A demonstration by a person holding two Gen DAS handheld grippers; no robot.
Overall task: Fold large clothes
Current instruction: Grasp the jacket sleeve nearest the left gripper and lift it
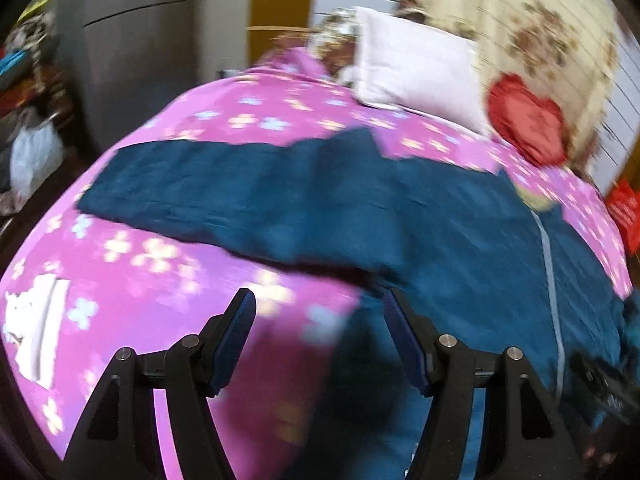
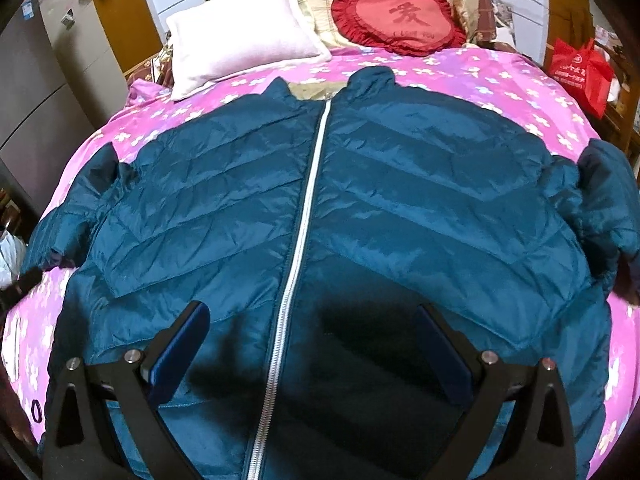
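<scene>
A teal quilted puffer jacket [image 2: 360,200] lies front-up on the pink flowered bedspread [image 2: 500,76], with its white zipper [image 2: 308,216] closed and both sleeves spread to the sides. My right gripper [image 2: 316,316] hovers open above the lower front of the jacket, straddling the zipper, with nothing between its fingers. In the blurred left wrist view the jacket [image 1: 460,232] fills the right half and one sleeve [image 1: 208,188] stretches out to the left. My left gripper [image 1: 318,300] stands open over the jacket's side edge on the bedspread [image 1: 160,280], holding nothing.
A white pillow [image 2: 240,36] and a red heart cushion [image 2: 400,16] rest at the head of the bed. A red bag [image 2: 580,68] stands at the far right. A grey cabinet [image 1: 132,48] and a white plastic bag [image 1: 32,156] flank the bed's left side.
</scene>
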